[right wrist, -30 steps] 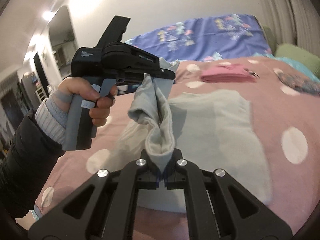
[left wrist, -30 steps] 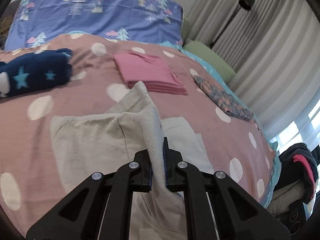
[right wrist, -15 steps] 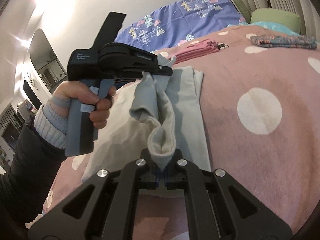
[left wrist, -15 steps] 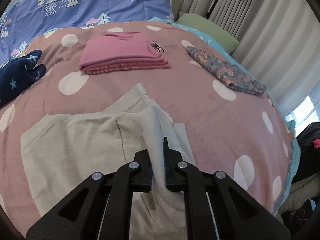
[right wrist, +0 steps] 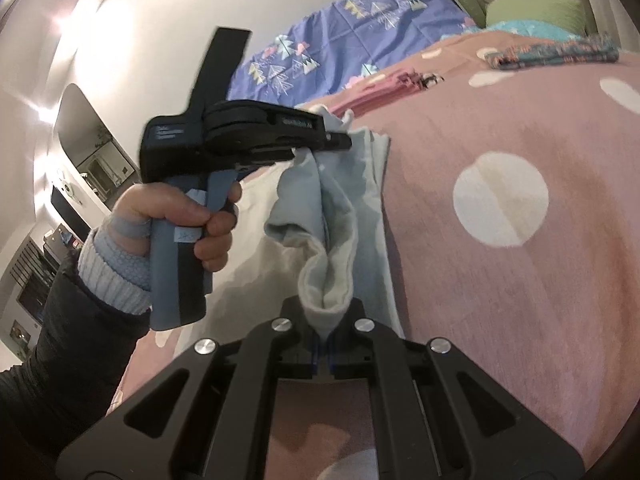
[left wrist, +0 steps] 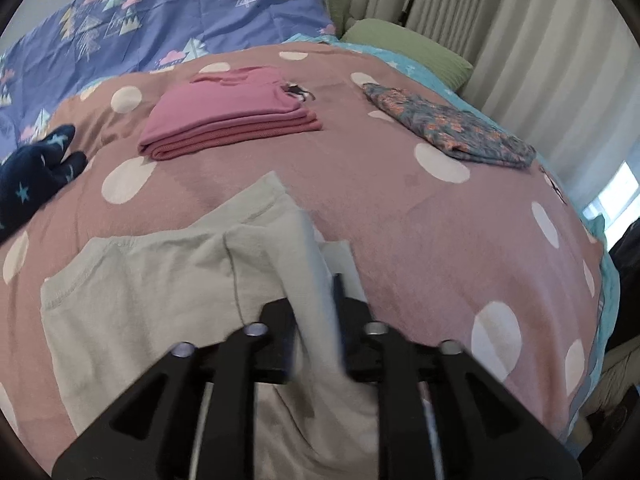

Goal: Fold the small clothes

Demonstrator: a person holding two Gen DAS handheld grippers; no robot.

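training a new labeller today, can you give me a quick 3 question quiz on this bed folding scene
1. True or false: the right gripper is shut on the beige garment.
2. Which folded item lies nearest the green pillow: A) pink folded clothes, B) floral patterned garment, C) navy star-print garment?
3. Fill in: the left gripper jaws are ____ with beige fabric between them.

Key: 1 true; 2 B; 3 opening
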